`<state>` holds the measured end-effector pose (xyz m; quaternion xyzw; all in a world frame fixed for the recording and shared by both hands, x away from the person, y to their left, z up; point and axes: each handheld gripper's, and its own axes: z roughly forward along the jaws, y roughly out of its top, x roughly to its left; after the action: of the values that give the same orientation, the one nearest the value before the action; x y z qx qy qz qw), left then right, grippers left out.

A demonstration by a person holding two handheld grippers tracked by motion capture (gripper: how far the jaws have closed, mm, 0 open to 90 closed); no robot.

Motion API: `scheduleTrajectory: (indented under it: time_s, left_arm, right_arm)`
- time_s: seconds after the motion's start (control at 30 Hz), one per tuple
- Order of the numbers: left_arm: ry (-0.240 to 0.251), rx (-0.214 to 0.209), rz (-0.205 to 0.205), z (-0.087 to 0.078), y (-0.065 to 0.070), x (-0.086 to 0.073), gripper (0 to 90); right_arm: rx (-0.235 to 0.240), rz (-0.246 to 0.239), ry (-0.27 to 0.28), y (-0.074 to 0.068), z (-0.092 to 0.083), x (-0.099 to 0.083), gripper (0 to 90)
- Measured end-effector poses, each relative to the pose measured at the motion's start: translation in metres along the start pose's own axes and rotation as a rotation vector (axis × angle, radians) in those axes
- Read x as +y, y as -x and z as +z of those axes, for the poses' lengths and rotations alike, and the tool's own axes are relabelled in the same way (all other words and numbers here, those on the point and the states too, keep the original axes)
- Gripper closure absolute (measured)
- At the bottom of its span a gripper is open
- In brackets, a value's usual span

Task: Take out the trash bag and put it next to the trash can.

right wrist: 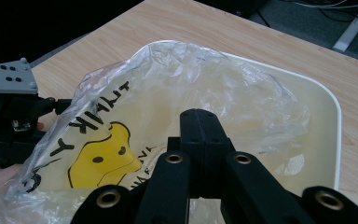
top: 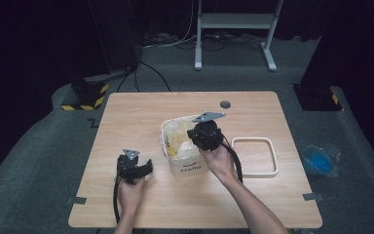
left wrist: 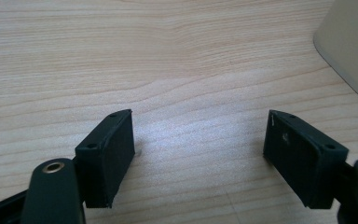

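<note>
A cream bin point(top: 184, 167) with "Hello" on its front stands mid-table, lined with a clear plastic bag point(top: 179, 142) that carries a yellow face and black lettering. My right gripper point(top: 202, 138) hangs over the bin's right side. In the right gripper view its jaws point(right wrist: 200, 122) are shut together just above the crumpled bag point(right wrist: 121, 105) inside the bin's rim point(right wrist: 327, 99); I cannot tell whether any film is pinched. My left gripper point(top: 143, 168) rests low over the table left of the bin. It stands open point(left wrist: 198, 154) over bare wood, with the bin's wall point(left wrist: 349, 42) at the right.
A cream rectangular frame point(top: 254, 156) lies flat on the table right of the bin. A grey round cap point(top: 225, 104) sits near the table's far edge. On the floor to the right lies a blue item in clear plastic point(top: 320, 160).
</note>
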<state>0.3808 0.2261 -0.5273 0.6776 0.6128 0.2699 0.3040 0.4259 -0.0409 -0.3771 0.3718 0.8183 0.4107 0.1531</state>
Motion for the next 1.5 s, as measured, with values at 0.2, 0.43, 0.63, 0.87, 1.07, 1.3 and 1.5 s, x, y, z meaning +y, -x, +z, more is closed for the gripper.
scheduleTrajectory:
  time_s: [0.2, 0.43, 0.63, 0.87, 1.07, 1.3, 1.5]
  left_arm:
    - [0.009, -0.022, -0.022, -0.003, -0.004, -0.002, 28.5]
    - [0.055, -0.097, -0.054, -0.017, 0.003, 0.004, 28.8]
    - [0.108, -0.166, -0.03, -0.035, 0.016, 0.019, 28.1]
    - [0.12, -0.229, -0.037, -0.044, 0.023, 0.03, 26.6]
    - [0.14, -0.26, -0.044, -0.052, 0.025, 0.036, 26.0]
    - [0.181, -0.265, -0.041, -0.062, 0.027, 0.045, 26.2]
    - [0.194, -0.265, -0.042, -0.066, 0.026, 0.05, 26.2]
  right_arm:
    - [0.001, 0.002, 0.002, 0.002, -0.002, 0.0, 90.0]
    - [-0.005, 0.002, 0.002, 0.005, -0.002, -0.003, 90.0]
    - [-0.005, 0.011, 0.006, 0.008, -0.005, -0.005, 90.0]
    - [-0.007, 0.018, 0.003, 0.011, -0.006, -0.007, 90.0]
    - [-0.008, 0.019, 0.0, 0.011, -0.006, -0.007, 90.0]
    - [-0.009, 0.021, -0.011, 0.012, -0.005, -0.007, 90.0]
    - [-0.011, 0.023, -0.016, 0.013, -0.004, -0.008, 89.8]
